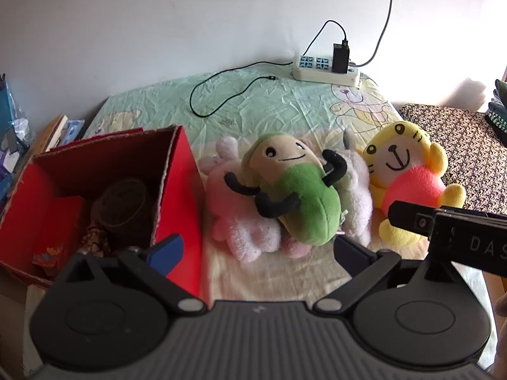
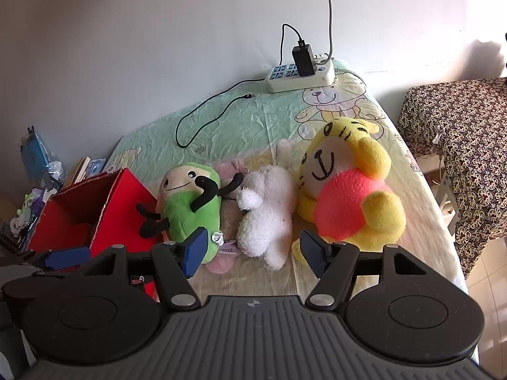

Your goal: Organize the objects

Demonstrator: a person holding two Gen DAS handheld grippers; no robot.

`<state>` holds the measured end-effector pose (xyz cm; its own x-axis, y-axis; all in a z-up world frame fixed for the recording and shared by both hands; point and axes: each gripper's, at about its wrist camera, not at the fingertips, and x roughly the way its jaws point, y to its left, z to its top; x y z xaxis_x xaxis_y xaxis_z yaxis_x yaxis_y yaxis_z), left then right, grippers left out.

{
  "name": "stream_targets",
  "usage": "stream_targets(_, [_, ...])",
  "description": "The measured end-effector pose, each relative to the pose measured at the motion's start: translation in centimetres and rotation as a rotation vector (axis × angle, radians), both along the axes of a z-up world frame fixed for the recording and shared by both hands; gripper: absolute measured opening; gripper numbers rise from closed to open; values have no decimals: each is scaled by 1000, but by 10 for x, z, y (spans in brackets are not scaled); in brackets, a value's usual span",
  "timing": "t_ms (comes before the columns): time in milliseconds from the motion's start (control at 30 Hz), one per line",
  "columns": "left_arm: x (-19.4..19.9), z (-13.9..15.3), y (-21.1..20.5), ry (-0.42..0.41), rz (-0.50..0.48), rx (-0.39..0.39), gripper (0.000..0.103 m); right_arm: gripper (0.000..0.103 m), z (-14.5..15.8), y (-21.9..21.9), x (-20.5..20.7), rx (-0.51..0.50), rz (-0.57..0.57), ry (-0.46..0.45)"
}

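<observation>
A green bean plush (image 1: 298, 196) (image 2: 190, 209) lies on a pink plush (image 1: 234, 221) (image 2: 231, 171), beside a white plush (image 1: 358, 190) (image 2: 266, 215) and a yellow tiger plush (image 1: 408, 174) (image 2: 345, 196), all on the bed. An open red box (image 1: 177, 183) (image 2: 120, 202) stands to their left. My left gripper (image 1: 256, 250) is open and empty, hovering just before the green plush. My right gripper (image 2: 253, 250) is open and empty, just before the white plush. Its body (image 1: 443, 228) shows in the left wrist view.
A brown round tin (image 1: 123, 202) lies inside the box. A power strip (image 1: 326, 69) (image 2: 301, 76) with a charger and black cable (image 1: 221, 95) lies at the bed's far edge by the wall. Clutter (image 2: 38, 171) sits left; a patterned cloth (image 2: 459, 145) covers furniture on the right.
</observation>
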<state>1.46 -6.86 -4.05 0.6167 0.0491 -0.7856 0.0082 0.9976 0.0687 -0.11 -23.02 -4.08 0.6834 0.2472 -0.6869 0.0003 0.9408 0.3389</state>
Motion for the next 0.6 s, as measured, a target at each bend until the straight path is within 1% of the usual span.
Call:
stream_targets(100, [0, -2, -4, 9, -21, 20, 103, 68, -1, 0, -2, 4, -1, 1])
stream_targets(233, [2, -5, -8, 15, -41, 29, 103, 68, -2, -3, -4, 6, -25, -1])
stream_targets(333, [1, -6, -13, -5, -37, 46, 103, 68, -2, -3, -7, -9, -24, 2])
stream_targets(400, [0, -10, -15, 12, -48, 41, 103, 68, -2, -4, -10, -24, -35, -6])
stream_targets(500, [1, -15, -16, 35, -52, 45, 102, 68, -7, -6, -12, -5, -52, 8])
stream_targets(600, [2, -16, -15, 50, -48, 30, 102, 68, -8, -4, -14, -5, -44, 14])
